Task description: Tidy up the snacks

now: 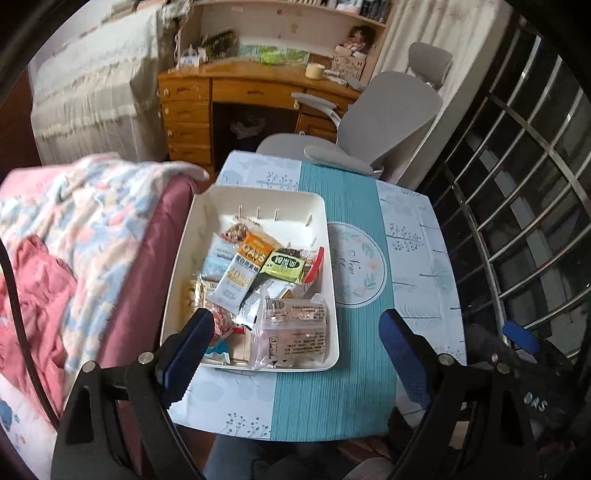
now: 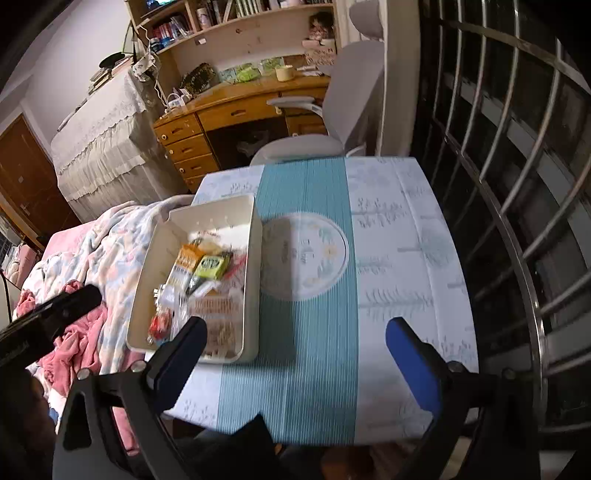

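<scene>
Snacks are being kept in a white bin [image 1: 177, 266] on a small table [image 1: 417, 258] — nothing is being gripped.

Both the left gripper [image 1: 295, 354] and right gripper [image 2: 295, 358] are being held wide and empty above the table; the snack packets [image 1: 255, 280] are lying piled inside the bin, none loose outside — the tidying is judged nearly finished.

Home bedroom, lived-in. Bed [image 1: 55, 240] on the left with a floral blanket [image 1: 110, 206] and pink bedding; wooden study desk [image 1: 229, 92] with drawers and a bookshelf hutch [image 2: 229, 22] against the far wall; grey office chair [image 1: 380, 118] in front of it; lace dust cover [image 2: 99, 136] over furniture beside it; barred window [image 1: 517, 184] on the right; small table with a teal patterned cloth [image 1: 332, 295]
</scene>
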